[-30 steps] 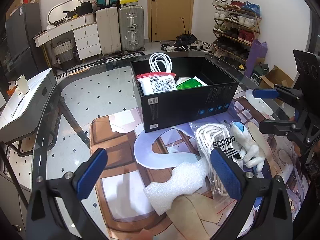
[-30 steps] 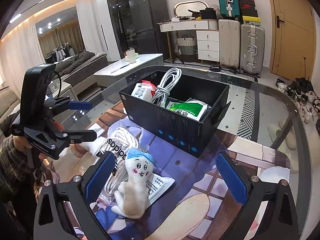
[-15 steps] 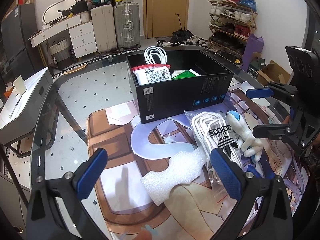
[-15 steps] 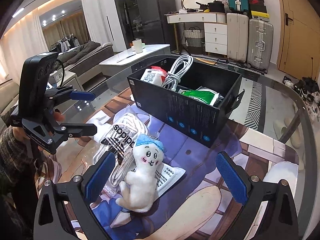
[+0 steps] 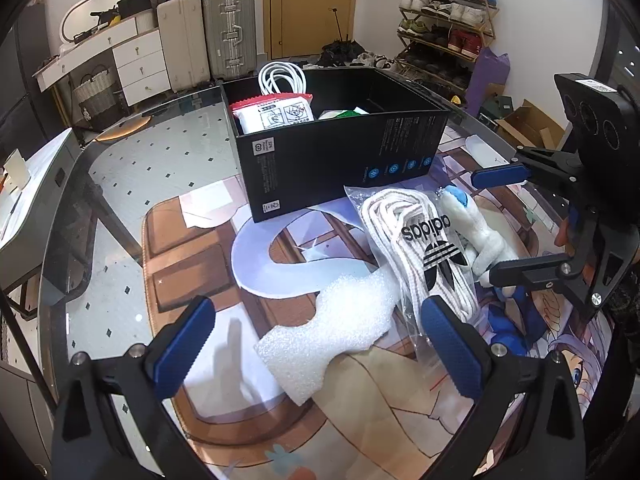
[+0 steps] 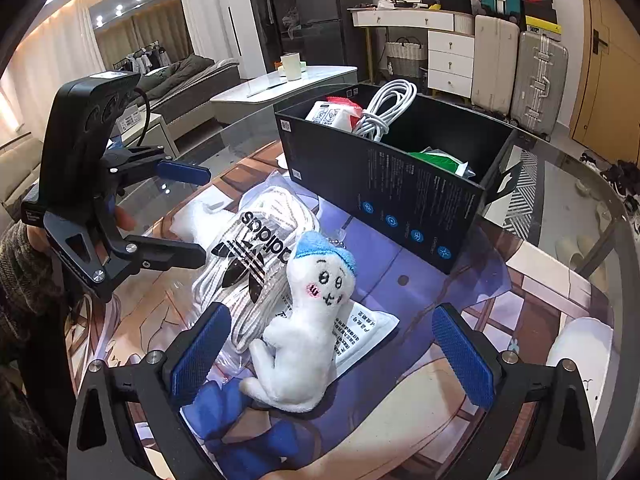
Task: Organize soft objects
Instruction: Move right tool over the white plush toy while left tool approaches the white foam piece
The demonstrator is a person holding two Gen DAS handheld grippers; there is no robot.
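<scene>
We hold the left gripper [image 5: 316, 346] released above the foam piece [image 5: 332, 332]; the right gripper [image 6: 330, 354], also released, straddles the plush toy [image 6: 308, 320].

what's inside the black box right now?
In the black box: a coiled white cable, a white packet with a red edge, and a green-and-white packet. The near wall hides the box floor and anything lower down.

Both views are bright and mostly sharp under even indoor light, with warm ceiling spots [image 6: 118, 7] glowing at far left. Fisheye bending curves the edges into black corners, and the glass counter [image 5: 132, 168] shows soft reflections.
</scene>
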